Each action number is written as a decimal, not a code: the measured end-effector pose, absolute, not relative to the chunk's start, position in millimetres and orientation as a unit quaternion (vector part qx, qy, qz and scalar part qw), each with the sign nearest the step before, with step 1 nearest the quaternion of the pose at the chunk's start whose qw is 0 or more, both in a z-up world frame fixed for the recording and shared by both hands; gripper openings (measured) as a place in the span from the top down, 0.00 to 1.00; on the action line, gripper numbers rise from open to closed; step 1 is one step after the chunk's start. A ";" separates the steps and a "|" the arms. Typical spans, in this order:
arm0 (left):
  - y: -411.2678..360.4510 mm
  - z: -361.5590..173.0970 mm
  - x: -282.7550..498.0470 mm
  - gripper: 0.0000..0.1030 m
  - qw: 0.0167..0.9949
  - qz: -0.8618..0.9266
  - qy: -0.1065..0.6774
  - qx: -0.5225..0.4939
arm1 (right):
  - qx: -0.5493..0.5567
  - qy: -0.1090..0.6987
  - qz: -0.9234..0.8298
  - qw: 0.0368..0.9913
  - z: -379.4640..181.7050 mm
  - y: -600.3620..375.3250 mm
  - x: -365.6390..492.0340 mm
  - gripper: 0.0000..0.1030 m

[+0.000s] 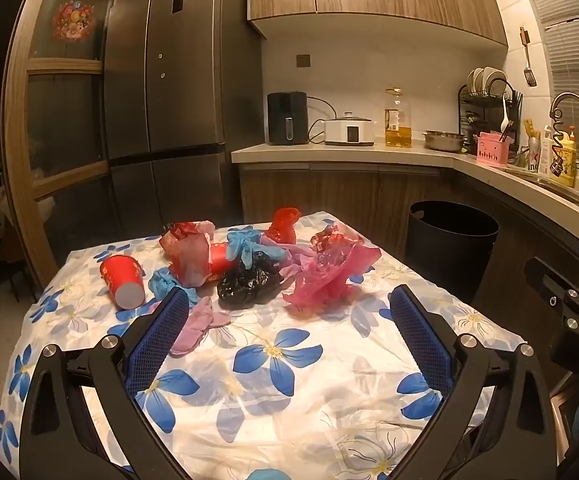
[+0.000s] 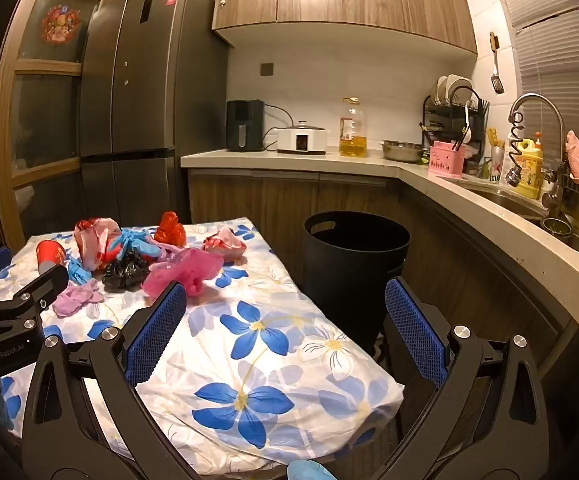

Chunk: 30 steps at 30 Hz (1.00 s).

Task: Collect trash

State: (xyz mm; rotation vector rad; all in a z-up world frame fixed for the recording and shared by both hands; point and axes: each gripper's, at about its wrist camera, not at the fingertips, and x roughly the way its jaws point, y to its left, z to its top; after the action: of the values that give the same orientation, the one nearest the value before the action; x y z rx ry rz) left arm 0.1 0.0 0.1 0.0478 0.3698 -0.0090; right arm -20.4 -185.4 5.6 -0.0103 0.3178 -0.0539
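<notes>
— Two grippers, both with jaws spread as wide as they go and nothing between the blue pads: the left gripper (image 1: 289, 312) hangs over the near half of the table, the right gripper (image 2: 285, 304) over its right edge.

— Where is the trash?

— Heaped toward the far end of the table with the white, blue-flowered cloth (image 1: 273, 376). A red paper cup (image 1: 123, 280) lies on its side nearest the left edge, apart from the heap. A crumpled black plastic bag (image 1: 249, 284) sits in the middle, a crumpled pink plastic bag (image 1: 329, 280) just right of it, a lilac glove (image 1: 199, 326) nearest the left gripper, blue gloves (image 1: 251, 246) and red bags behind.

— And room to move?

— The near half of the cloth is bare. Off the right edge stands a round black plastic bin (image 2: 353, 264), mouth open, in the gap between the table and the kitchen worktop (image 2: 489, 216). The pink bag lies well in from that edge.
</notes>
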 end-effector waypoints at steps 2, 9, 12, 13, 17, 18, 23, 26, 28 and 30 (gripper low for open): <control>0.7 0.2 0.7 0.06 0.983 -0.005 0.185 0.023 | -0.004 0.159 -0.027 0.987 5.6 -185.4 -20.3 0.05; 0.2 0.4 -0.1 0.06 0.983 -0.004 0.181 0.025 | -0.004 0.159 -0.028 0.987 5.7 -185.2 -20.0 0.05; 0.3 0.4 0.1 0.06 0.983 -0.005 0.181 0.025 | -0.005 0.158 -0.028 0.987 6.3 -184.9 -20.8 0.05; 0.3 0.3 0.0 0.06 0.983 -0.005 0.181 0.025 | -0.005 0.158 -0.028 0.987 6.1 -185.0 -20.6 0.05; -0.7 1.1 -2.2 0.06 0.983 -0.007 0.181 0.025 | -0.005 0.158 -0.028 0.987 6.1 -185.4 -20.6 0.05; -0.6 1.2 -2.4 0.06 0.983 -0.007 0.181 0.025 | -0.005 0.158 -0.028 0.987 6.1 -185.4 -20.6 0.05; -1.3 1.6 -4.0 0.06 0.983 -0.007 0.180 0.026 | -0.005 0.158 -0.028 0.987 6.2 -185.4 -20.7 0.05; -1.4 4.2 -2.7 0.06 0.983 -0.008 0.180 0.026 | -0.005 0.158 -0.027 0.987 6.1 -185.3 -20.7 0.05; -1.3 4.1 -2.8 0.06 0.983 -0.008 0.180 0.027 | -0.005 0.158 -0.027 0.987 6.1 -185.3 -20.7 0.05; -1.2 3.8 -2.8 0.06 0.983 -0.008 0.180 0.027 | -0.005 0.158 -0.027 0.987 6.3 -185.1 -20.8 0.05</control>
State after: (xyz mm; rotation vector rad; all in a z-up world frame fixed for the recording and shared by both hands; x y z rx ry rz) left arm -2.8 -1.2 3.8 0.0533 0.3619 -0.0159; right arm -20.8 -185.1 6.3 -0.0096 0.3168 -0.0551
